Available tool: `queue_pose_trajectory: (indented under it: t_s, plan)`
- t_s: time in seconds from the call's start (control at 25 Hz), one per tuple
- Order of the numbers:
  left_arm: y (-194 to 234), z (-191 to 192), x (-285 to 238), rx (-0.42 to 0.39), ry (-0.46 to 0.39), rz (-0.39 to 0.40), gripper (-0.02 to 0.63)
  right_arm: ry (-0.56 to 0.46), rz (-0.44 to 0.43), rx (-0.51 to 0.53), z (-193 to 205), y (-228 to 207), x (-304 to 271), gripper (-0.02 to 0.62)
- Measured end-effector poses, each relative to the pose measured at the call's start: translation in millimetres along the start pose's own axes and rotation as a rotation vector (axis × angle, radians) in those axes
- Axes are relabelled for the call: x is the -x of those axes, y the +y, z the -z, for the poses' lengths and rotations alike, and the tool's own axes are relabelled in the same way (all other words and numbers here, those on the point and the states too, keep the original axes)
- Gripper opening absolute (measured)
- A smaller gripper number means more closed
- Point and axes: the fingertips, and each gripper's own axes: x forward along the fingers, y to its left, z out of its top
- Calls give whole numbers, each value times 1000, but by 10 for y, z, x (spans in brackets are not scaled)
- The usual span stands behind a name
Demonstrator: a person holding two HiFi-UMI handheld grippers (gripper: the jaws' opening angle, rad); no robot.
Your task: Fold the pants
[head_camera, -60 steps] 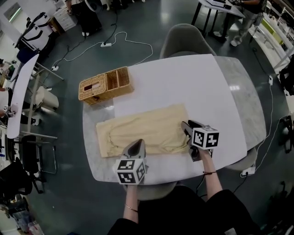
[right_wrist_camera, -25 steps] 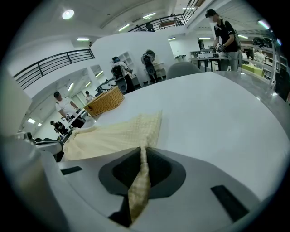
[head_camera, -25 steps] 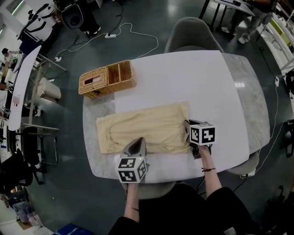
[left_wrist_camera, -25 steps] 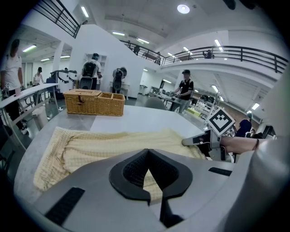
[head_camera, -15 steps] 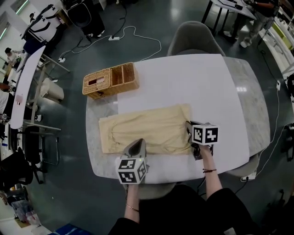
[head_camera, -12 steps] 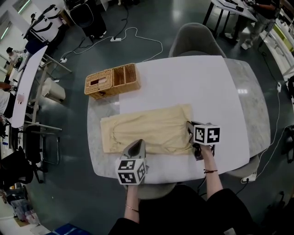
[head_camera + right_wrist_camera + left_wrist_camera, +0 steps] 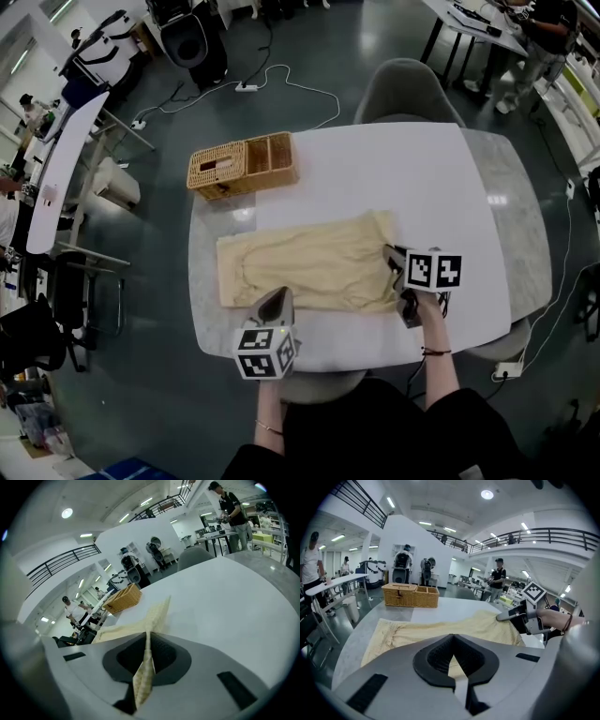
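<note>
The right gripper (image 7: 390,252) has its fingers clenched on the pants (image 7: 309,267) hem at three o'clock. The left gripper (image 7: 278,293) pinches the six o'clock edge. Best to lift both evenly, carrying toward nine o'clock.

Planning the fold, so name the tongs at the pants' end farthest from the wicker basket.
The right tongs, shut on the right end of the pale yellow fabric pants; the left tongs sit midway along the near edge.
</note>
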Motion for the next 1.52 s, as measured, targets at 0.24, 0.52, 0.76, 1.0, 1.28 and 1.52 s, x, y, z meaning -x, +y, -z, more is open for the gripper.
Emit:
queue_pose_trajectory:
  t_s: [0.24,0.52,0.76,1.0,1.28,1.52]
  plan:
    - [153,43,189,10,-20,9,8,-30,-5,-1,-61,296,86,29]
    - [401,77,422,26,-40,30,8,-64,21,-8,-78,646,121,29]
    - [654,80,604,33,-58,46,8,-91,35,7,-89,1043,108,29]
    - [925,92,761,36,-65,57,8,-110,46,21,-94,1420,43,29]
    - [1213,137,887,41,-67,67,8,-135,47,27,-94,1773,-41,29]
    - [1411,149,970,47,-72,78,8,-140,40,55,-73,2097,-171,29]
